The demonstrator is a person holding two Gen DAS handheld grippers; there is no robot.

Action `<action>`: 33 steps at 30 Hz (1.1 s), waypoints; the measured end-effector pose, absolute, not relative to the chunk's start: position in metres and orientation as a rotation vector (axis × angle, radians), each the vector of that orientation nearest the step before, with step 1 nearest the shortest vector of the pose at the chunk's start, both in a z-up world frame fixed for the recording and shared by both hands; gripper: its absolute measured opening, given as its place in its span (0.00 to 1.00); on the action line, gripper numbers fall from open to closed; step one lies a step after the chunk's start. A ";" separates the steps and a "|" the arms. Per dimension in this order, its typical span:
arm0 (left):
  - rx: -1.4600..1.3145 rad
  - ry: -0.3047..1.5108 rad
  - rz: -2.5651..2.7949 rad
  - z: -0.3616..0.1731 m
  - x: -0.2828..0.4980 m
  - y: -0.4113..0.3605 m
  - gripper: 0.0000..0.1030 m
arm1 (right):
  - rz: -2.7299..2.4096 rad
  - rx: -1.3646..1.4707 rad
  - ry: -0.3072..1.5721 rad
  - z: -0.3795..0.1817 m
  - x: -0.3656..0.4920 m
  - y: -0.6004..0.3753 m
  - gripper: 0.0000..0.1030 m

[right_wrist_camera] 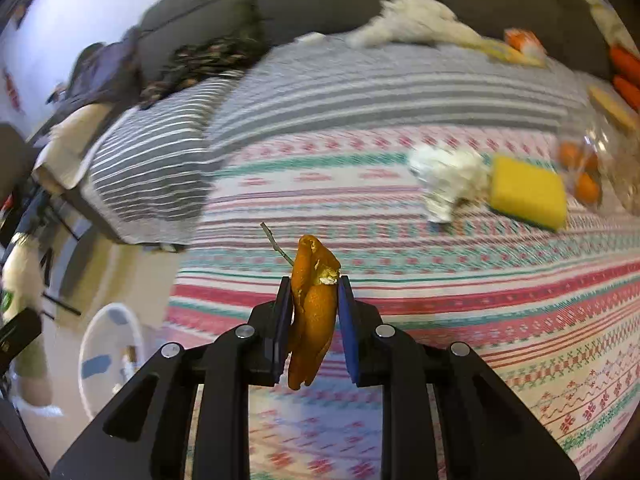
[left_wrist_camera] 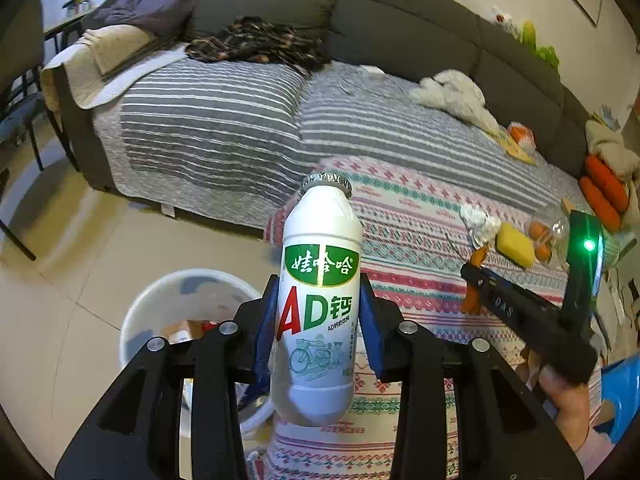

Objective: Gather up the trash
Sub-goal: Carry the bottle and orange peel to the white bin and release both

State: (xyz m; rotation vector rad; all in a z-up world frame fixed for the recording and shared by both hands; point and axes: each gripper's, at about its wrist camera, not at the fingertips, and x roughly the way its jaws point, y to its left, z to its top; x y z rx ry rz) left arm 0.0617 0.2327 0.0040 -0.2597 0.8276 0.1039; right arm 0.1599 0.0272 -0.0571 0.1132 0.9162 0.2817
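Left wrist view: the left gripper (left_wrist_camera: 318, 322) clamps an upright white drink bottle (left_wrist_camera: 318, 304) above the patterned cloth's (left_wrist_camera: 416, 280) edge, a white bin (left_wrist_camera: 152, 312) below left. The right gripper (right_wrist_camera: 312, 320) pinches an orange peel (right_wrist_camera: 312, 312) over that cloth.

So the white drink bottle (left_wrist_camera: 318, 300), foil cap on top, green and red label, is upright and pinched in the left hand-held gripper (left_wrist_camera: 318, 320). The orange peel (right_wrist_camera: 312, 312) hangs curled in the right hand-held gripper (right_wrist_camera: 312, 320). Crumpled tissue (right_wrist_camera: 448, 180) lies on the patterned cloth, touching a yellow sponge (right_wrist_camera: 528, 192). White bin (left_wrist_camera: 160, 320) sits on the floor with scraps inside.
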 end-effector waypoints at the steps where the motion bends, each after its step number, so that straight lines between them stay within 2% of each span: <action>1: -0.268 0.819 0.112 0.006 0.059 0.238 0.35 | 0.312 0.104 0.907 -0.052 0.155 0.038 0.22; 7: -0.335 0.773 0.176 0.017 0.039 0.277 0.35 | 0.472 0.055 0.892 -0.038 0.128 0.106 0.22; 14: -0.404 0.734 0.256 0.024 0.019 0.321 0.35 | 0.590 0.002 0.909 -0.046 0.106 0.176 0.22; 17: -0.420 0.736 0.278 0.022 0.013 0.335 0.35 | 0.620 0.006 0.931 -0.051 0.100 0.194 0.26; 18: -0.423 0.738 0.281 0.021 0.012 0.338 0.35 | 0.620 0.009 0.934 -0.052 0.099 0.197 0.40; 19: -0.426 0.740 0.287 0.020 0.011 0.341 0.35 | 0.616 0.014 0.935 -0.053 0.097 0.198 0.60; 21: -0.432 0.745 0.295 0.018 0.010 0.347 0.35 | 0.591 0.033 0.923 -0.053 0.097 0.196 0.69; 24: -0.438 0.756 0.296 0.015 0.010 0.352 0.35 | 0.561 0.040 0.925 -0.054 0.101 0.192 0.74; 33: -0.430 0.789 0.275 0.008 0.021 0.346 0.35 | 0.487 0.074 0.924 -0.054 0.111 0.164 0.78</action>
